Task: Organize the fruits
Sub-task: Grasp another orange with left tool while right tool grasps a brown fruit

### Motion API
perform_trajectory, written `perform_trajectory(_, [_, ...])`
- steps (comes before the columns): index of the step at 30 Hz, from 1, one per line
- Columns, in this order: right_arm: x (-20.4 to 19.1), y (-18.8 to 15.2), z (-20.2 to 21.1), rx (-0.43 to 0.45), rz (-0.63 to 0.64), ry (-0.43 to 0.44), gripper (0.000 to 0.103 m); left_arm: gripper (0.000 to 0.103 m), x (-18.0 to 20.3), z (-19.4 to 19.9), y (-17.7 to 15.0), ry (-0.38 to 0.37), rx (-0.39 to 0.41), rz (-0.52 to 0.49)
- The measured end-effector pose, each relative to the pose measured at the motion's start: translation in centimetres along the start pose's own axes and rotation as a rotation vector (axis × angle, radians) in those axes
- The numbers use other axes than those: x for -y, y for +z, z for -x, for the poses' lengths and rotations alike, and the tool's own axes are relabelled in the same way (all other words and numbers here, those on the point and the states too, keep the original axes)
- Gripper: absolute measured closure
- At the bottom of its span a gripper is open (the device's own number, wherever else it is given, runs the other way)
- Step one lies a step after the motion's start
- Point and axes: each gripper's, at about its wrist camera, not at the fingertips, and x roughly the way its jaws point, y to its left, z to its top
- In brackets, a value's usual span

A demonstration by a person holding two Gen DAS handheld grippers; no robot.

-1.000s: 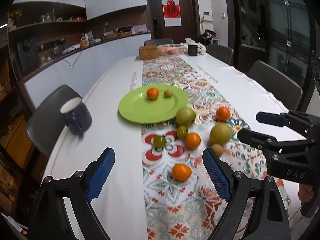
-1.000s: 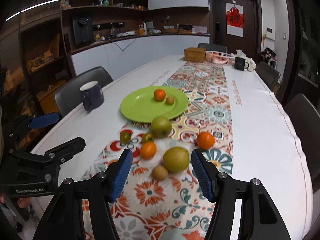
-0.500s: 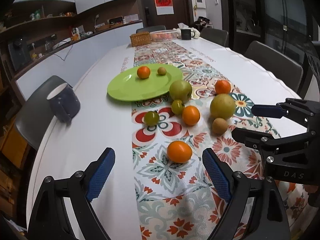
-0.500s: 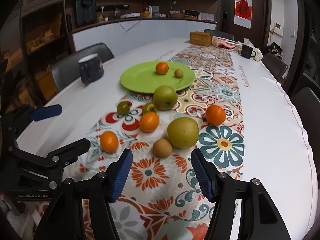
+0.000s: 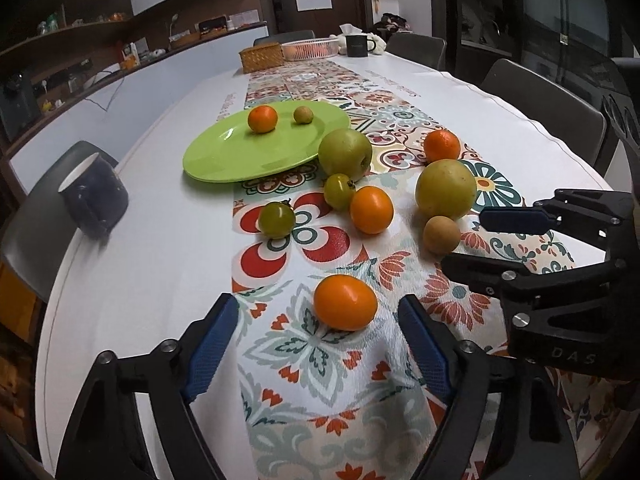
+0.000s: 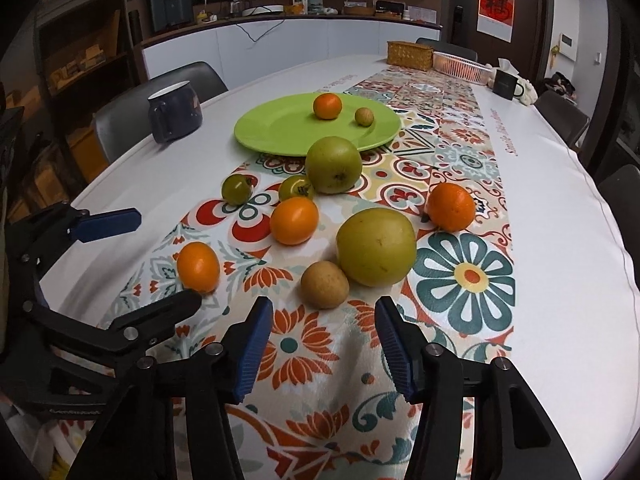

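Observation:
A green plate [image 5: 224, 152] [image 6: 280, 128] holds an orange [image 5: 262, 119] and a small brown fruit [image 5: 303, 114]. Several fruits lie loose on the patterned runner. My left gripper [image 5: 320, 344] is open, just short of a small orange fruit [image 5: 345, 301] that sits between its fingertips' line. My right gripper [image 6: 325, 336] is open, just short of a small brown fruit [image 6: 325, 284], with a big yellow-green fruit [image 6: 376, 252] behind it. Each gripper shows in the other's view, the right one [image 5: 492, 240] and the left one [image 6: 152, 260].
A dark blue mug [image 5: 94, 194] stands left of the plate on the white table [image 5: 140, 280]. More fruits lie between: a green apple [image 5: 345, 153], two green tomatoes [image 5: 277, 219], oranges [image 5: 371, 209] [image 5: 441, 146]. A wicker box [image 5: 262, 58], pink basket and black mug stand far back. Chairs ring the table.
Both grippers have moved forward and down toward the fruits on the runner. Both stay open and empty.

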Motion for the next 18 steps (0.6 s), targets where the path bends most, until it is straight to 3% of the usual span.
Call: perform_trajectory(18, [-0.1, 0.6, -2.4, -0.026, -0.011, 0.015, 0.064, 0.067, -0.2, -2.3, 0.4, -0.123, -0.065, 0.052])
